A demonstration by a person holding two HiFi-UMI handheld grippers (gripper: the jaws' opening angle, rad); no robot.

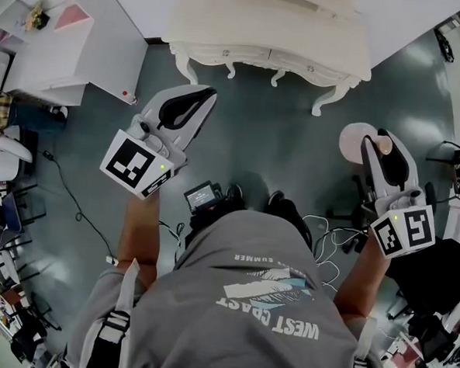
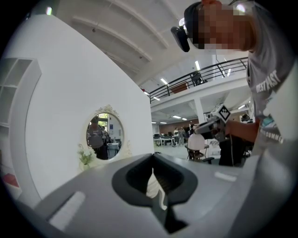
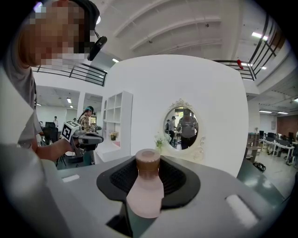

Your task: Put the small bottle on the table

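My right gripper is shut on the small bottle, which has a pale pink body and a brown cap. In the right gripper view the bottle stands between the black pads with its cap pointing away, held in the right gripper. My left gripper hangs to the left at about the same height, shut and holding nothing; in its own view the left gripper shows only a thin slit. The white dressing table stands ahead of both grippers. Its oval mirror hangs on the wall.
A white shelf unit stands at the left. Cables trail over the grey floor. Dark chairs and gear crowd the right side. The person's feet are in front of the table. More people and desks show far off.
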